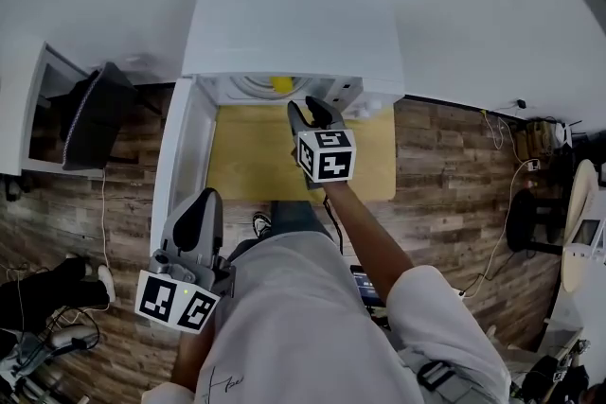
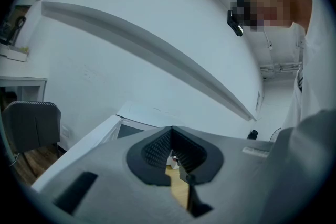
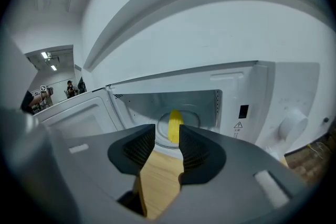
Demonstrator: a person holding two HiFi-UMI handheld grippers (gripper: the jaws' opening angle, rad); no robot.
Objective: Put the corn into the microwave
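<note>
Corn (image 3: 175,124): lay on the turntable inside the open microwave (image 3: 273,92).
Your right gripper (image 3: 168,136): jaws stood partly apart, empty.
Your left gripper (image 2: 171,136): jaws met at the tips, empty.

Microwave (image 1: 294,33) mouth: open, free from the front; corn (image 3: 175,124) lies mid-turntable.
Door (image 1: 178,161): swung out, walls off the table's left edge.
Table (image 1: 246,167): bare wood before the mouth.

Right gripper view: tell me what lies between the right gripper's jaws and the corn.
In the right gripper view, only bare wooden table and the microwave's glass turntable, on which the corn lies. The right gripper's jaws stand apart, empty.
</note>
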